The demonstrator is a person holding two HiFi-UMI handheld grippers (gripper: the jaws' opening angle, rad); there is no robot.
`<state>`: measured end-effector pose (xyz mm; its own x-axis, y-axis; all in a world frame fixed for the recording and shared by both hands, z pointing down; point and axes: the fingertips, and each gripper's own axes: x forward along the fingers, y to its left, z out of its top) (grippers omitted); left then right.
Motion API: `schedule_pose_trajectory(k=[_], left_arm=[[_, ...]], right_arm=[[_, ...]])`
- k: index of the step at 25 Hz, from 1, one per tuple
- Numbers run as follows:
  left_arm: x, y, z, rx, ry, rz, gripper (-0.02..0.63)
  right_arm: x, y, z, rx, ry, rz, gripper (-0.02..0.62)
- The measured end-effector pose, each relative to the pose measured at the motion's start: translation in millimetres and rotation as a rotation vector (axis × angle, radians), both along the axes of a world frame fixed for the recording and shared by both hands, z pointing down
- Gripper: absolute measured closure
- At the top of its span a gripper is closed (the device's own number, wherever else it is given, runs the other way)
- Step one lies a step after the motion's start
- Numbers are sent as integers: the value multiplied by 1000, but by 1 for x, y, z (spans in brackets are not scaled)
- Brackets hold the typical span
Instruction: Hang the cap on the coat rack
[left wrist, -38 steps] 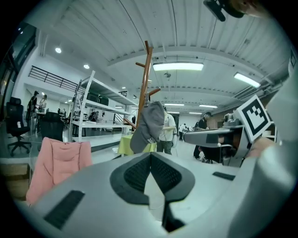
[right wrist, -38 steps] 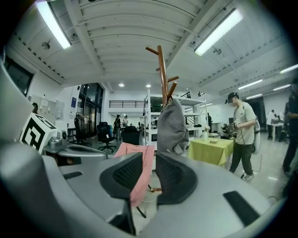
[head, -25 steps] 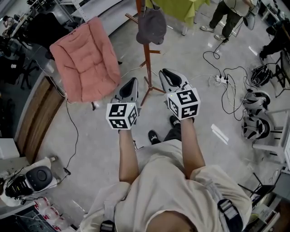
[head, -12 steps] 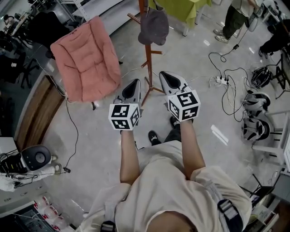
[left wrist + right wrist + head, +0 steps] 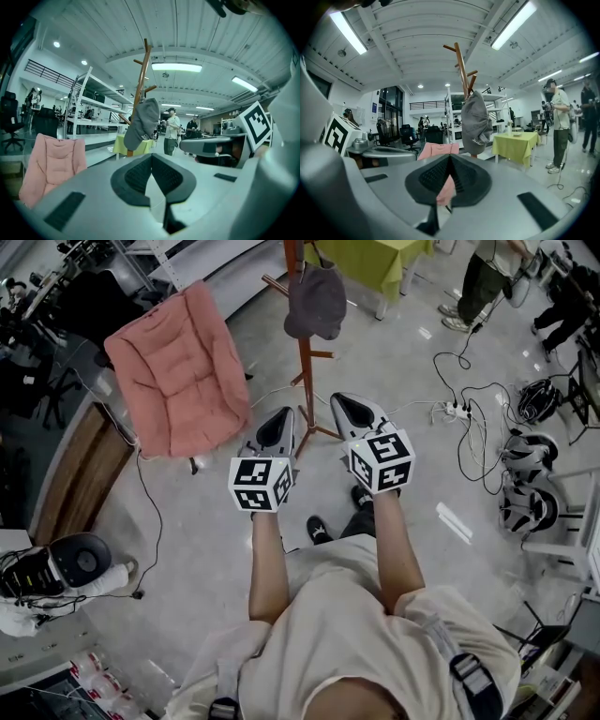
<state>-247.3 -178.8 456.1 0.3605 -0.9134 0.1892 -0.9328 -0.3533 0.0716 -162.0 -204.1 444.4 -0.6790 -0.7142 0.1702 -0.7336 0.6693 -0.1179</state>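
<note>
Head view: a soft grey fabric cap (image 5: pixel 316 301) hangs from a peg of the orange-brown wooden coat rack (image 5: pixel 302 371), its long axis running down the pole. The rack's top is cut off. Near the rack's base, the left hand-held gripper (image 5: pixel 282 418) and right hand-held gripper (image 5: pixel 349 407) point toward it, side by side. A pink quilted chair (image 5: pixel 178 367) sits left of the rack.

Left gripper view: the ribbed dark pads (image 5: pixel 136 177) meet at their tips, pinching nothing. The cap droops limp beyond them, its narrow end lowest.

Right gripper view: the jaws are also pressed together and empty. The cap's pale lettering is unreadable.
</note>
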Motion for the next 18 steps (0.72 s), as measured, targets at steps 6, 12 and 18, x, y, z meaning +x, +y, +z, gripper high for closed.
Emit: schedule_pose_trajectory(k=[6, 12, 18], left_arm=[[-4, -2, 2, -1, 1, -4, 598], [-8, -5, -3, 7, -3, -5, 598], [-13, -7, -4, 8, 6, -13, 598]], right_arm=[[2, -3, -6, 27, 22, 8, 592], [-4, -8, -9, 33, 31, 5, 592], [-5, -12, -7, 28, 36, 10, 592]])
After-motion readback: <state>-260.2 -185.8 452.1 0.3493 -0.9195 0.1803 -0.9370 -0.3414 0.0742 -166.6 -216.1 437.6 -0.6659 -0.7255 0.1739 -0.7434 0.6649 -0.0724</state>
